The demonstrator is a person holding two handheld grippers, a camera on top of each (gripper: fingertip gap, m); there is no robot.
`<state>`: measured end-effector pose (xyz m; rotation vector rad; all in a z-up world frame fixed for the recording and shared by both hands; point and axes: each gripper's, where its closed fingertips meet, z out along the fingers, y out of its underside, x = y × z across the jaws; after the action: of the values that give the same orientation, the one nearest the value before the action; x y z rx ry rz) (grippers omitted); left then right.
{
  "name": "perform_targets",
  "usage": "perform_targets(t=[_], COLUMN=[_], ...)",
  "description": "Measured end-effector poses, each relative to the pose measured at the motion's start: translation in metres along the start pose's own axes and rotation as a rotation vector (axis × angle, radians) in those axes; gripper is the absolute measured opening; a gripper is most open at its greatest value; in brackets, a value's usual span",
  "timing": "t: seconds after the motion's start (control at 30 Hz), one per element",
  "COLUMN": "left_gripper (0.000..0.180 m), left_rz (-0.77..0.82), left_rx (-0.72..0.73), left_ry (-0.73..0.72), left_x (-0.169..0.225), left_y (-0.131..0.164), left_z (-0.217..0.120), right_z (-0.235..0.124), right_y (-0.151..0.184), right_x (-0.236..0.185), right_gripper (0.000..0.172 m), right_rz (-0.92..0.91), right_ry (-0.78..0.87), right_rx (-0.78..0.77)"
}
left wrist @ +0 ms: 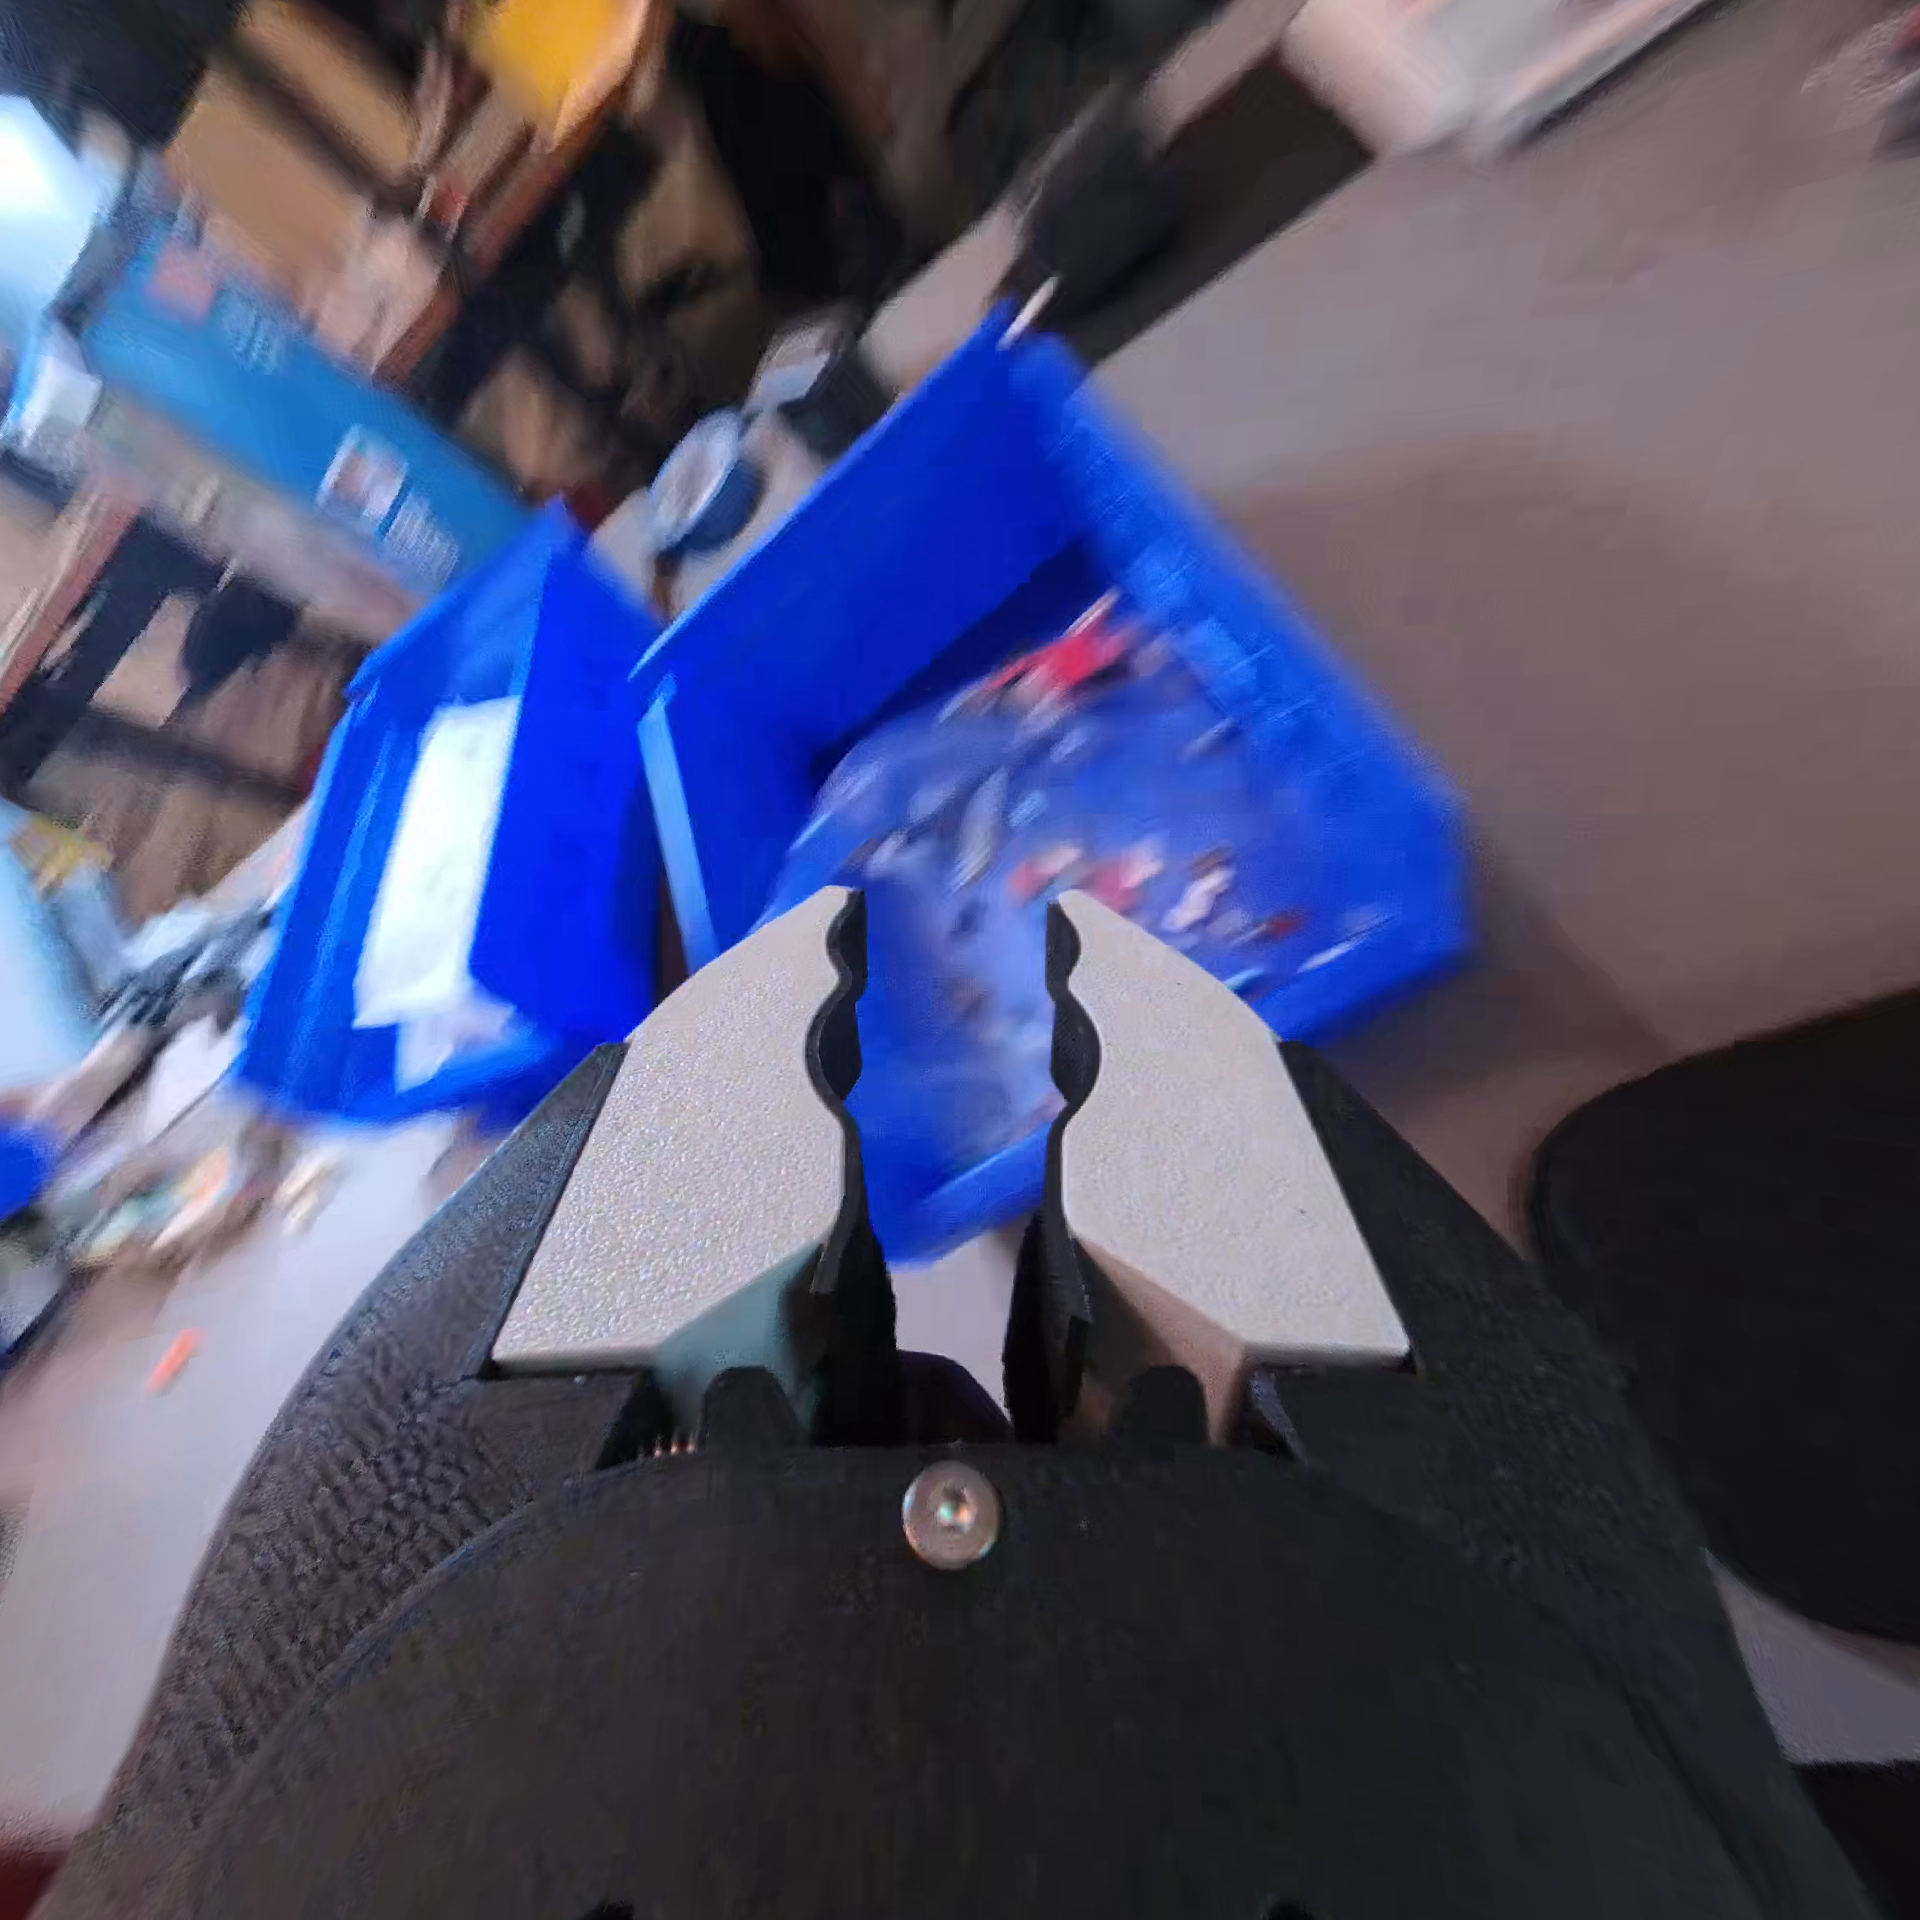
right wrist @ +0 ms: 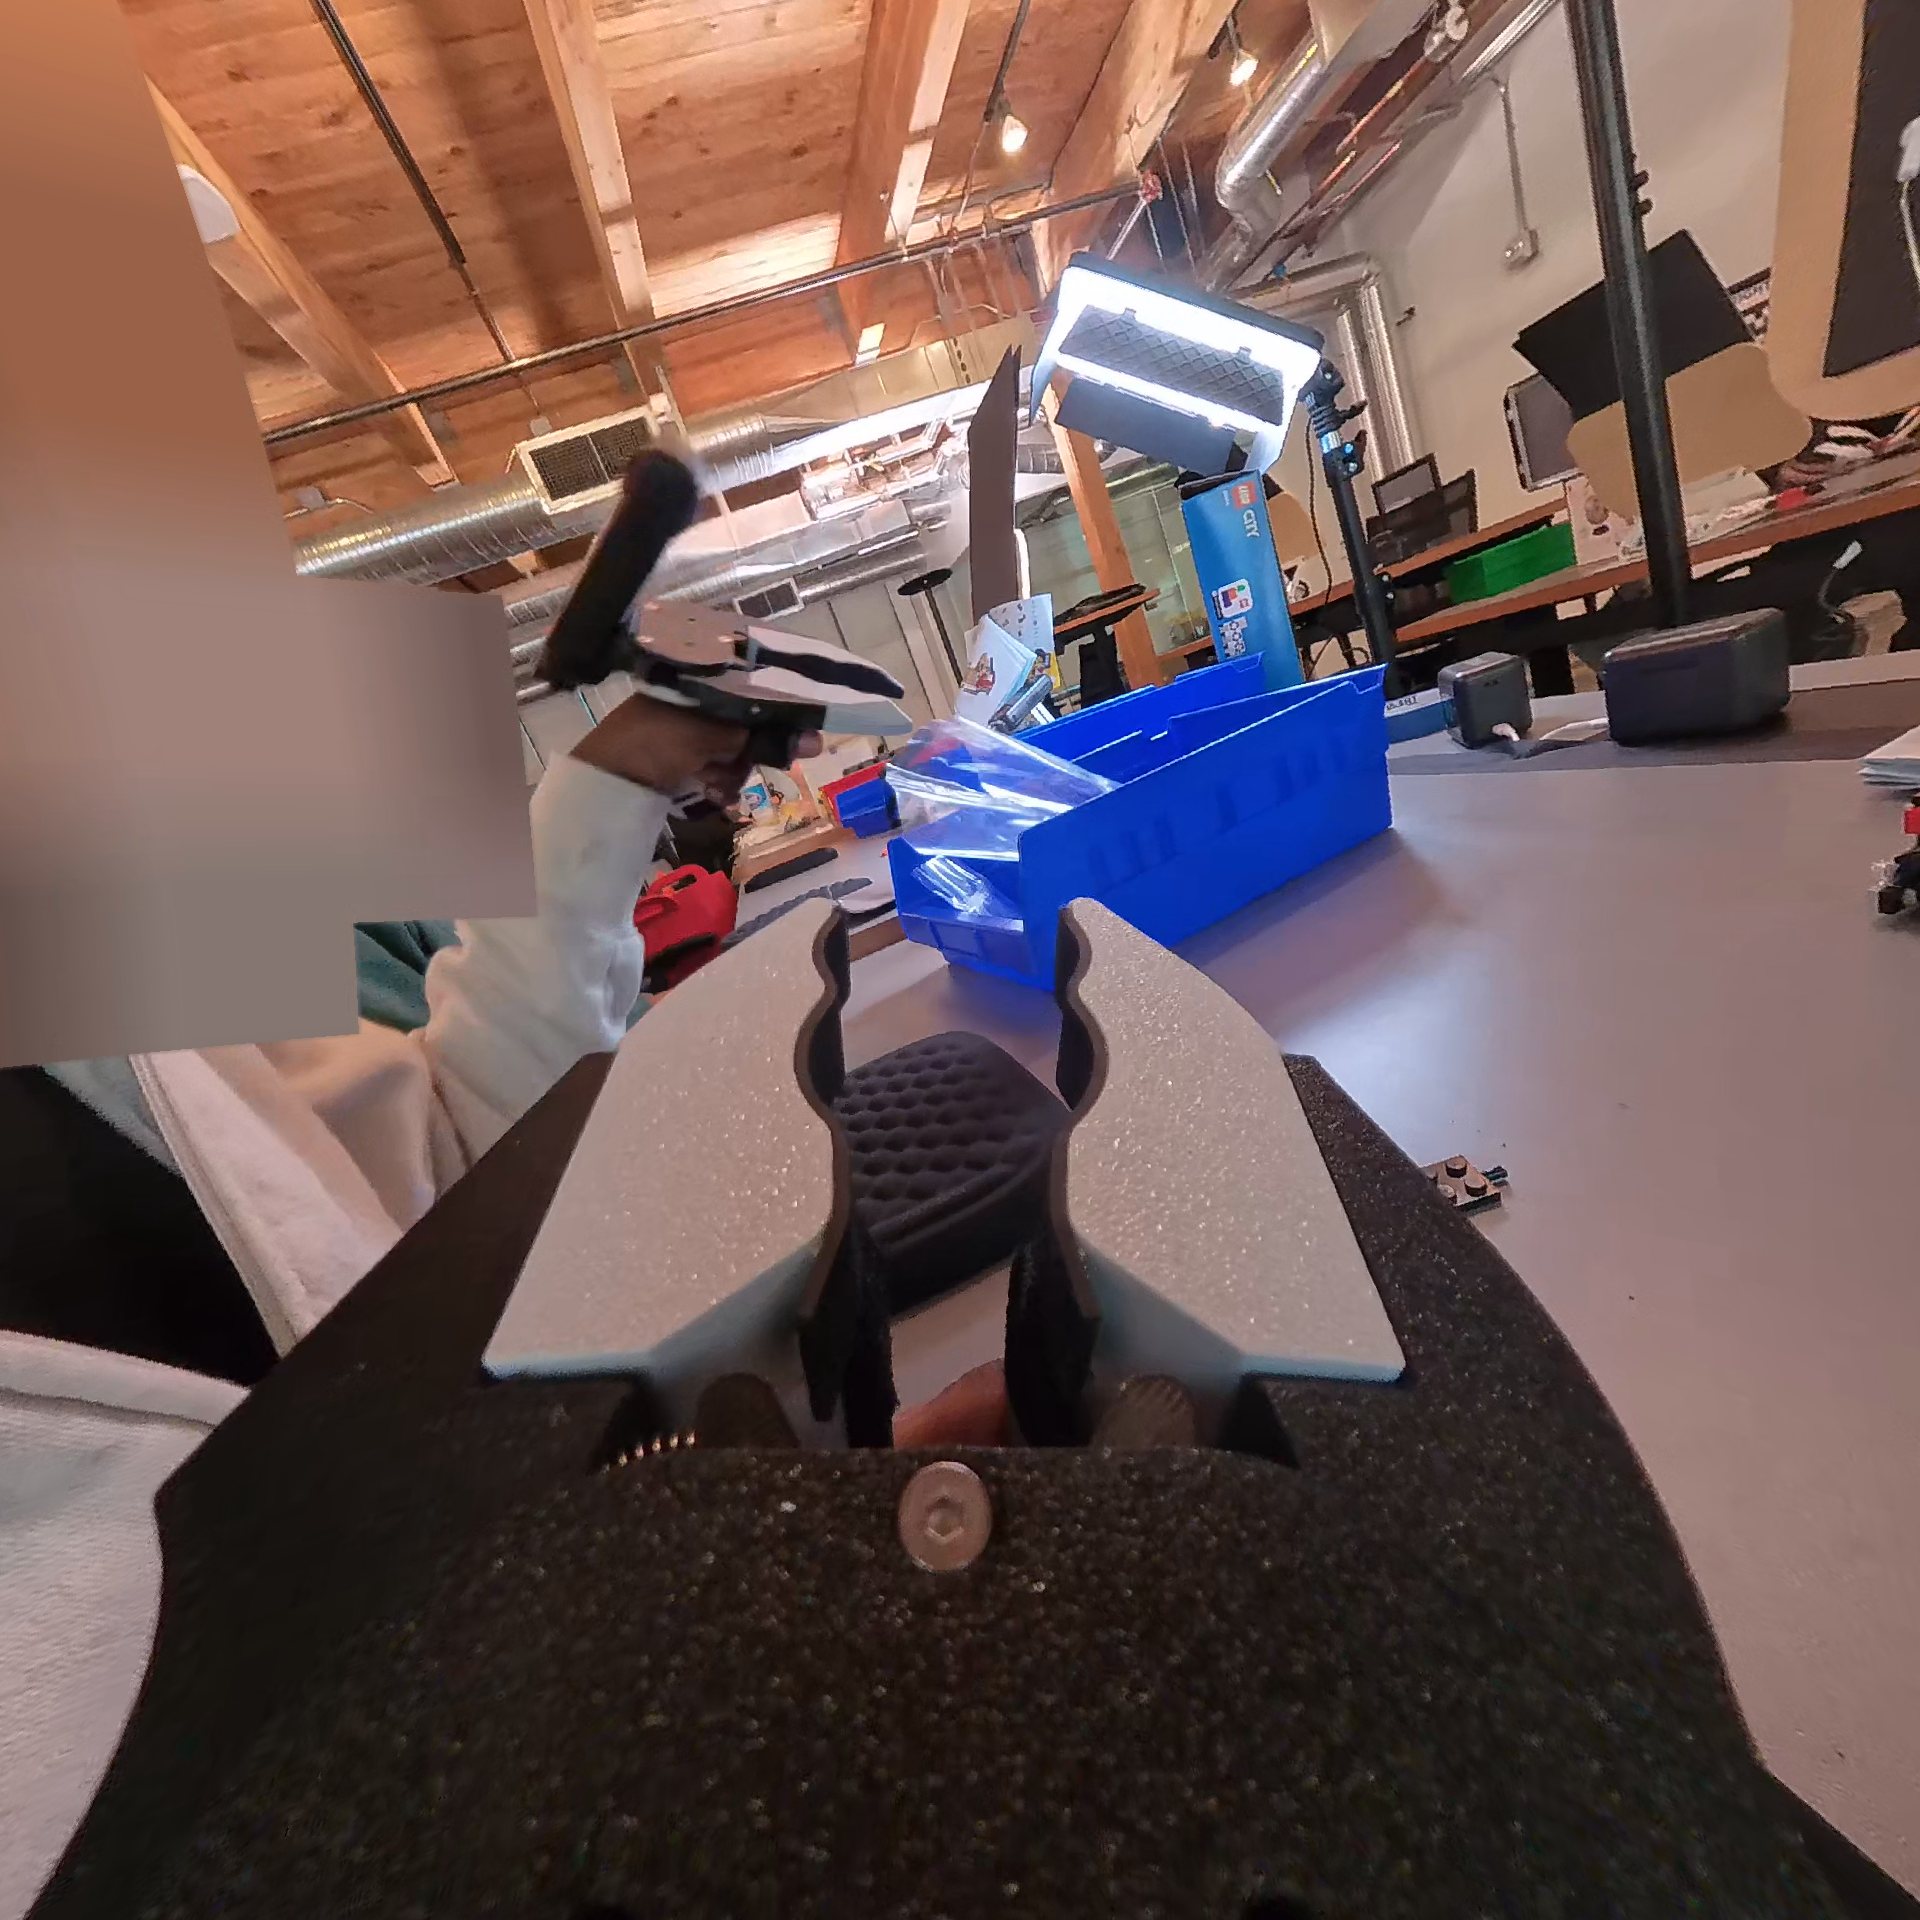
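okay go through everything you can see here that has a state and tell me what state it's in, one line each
Left claw: open, nothing between the pads, raised above the near blue bin.
Right claw: open, empty, low over the grey table.
Near blue bin: upright, holds a clear plastic bag.
Clear plastic bag: crumpled, sticking out over the bin's rim.
Studio light: on.
Black honeycomb pad: flat on the table.

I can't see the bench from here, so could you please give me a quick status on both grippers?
Left gripper raised above blue bin, jaws open, empty. Right gripper low over grey table, jaws open, empty. Clear plastic bag lies in bin.
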<state>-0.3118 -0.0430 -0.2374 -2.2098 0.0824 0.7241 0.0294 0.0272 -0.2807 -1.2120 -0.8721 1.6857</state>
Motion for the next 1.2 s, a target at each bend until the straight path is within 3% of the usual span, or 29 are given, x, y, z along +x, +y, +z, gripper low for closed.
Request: perform_targets(t=[0.1, 0.17, 0.27, 0.43, 0.7, 0.8, 0.93, 1.07, 1.2], left_gripper=[0.032, 0.032, 0.033, 0.033, 0.038, 0.014, 0.011, 0.01, 0.01], left_rz=[0.034, 0.042, 0.109, 0.053, 0.095, 0.135, 0.153, 0.102, -0.025], left_rx=[0.311, 0.415, 0.358, 0.113, 0.017, 0.001, 0.043, 0.146, 0.242], left_ry=[0.383, 0.643, 0.84, 0.983, 0.832, 0.859, 0.84, 0.79, 0.67], left_x=[0.1, 0.175, 0.264, 0.339, 0.35, 0.357, 0.354, 0.334, 0.281], left_y=[-0.052, -0.074, -0.076, -0.074, -0.066, -0.064, -0.065, -0.072, -0.065], left_z=[-0.031, -0.042, -0.019, 0.037, 0.067, 0.067, 0.064, 0.05, 0.021], right_z=[-0.001, -0.001, -0.001, -0.001, -0.005, -0.005, -0.006, -0.007, -0.007], right_y=[-0.002, -0.002, -0.002, -0.002, -0.007, -0.008, -0.009, -0.01, -0.009], right_x=[0.001, 0.001, 0.0, -0.001, -0.002, -0.002, -0.003, -0.003, -0.002], right_gripper=[0.037, 0.037, 0.037, 0.037, 0.037, 0.037, 0.037, 0.036, 0.037], right_rz=[0.013, 0.008, 0.001, -0.007, 0.008, 0.004, 0.006, 0.008, 0.016], right_ry=[0.0, -0.001, 0.001, 0.0, -0.021, -0.023, -0.027, -0.029, -0.029], right_rx=[0.015, 0.016, 0.015, 0.018, 0.054, 0.061, 0.068, 0.074, 0.074])
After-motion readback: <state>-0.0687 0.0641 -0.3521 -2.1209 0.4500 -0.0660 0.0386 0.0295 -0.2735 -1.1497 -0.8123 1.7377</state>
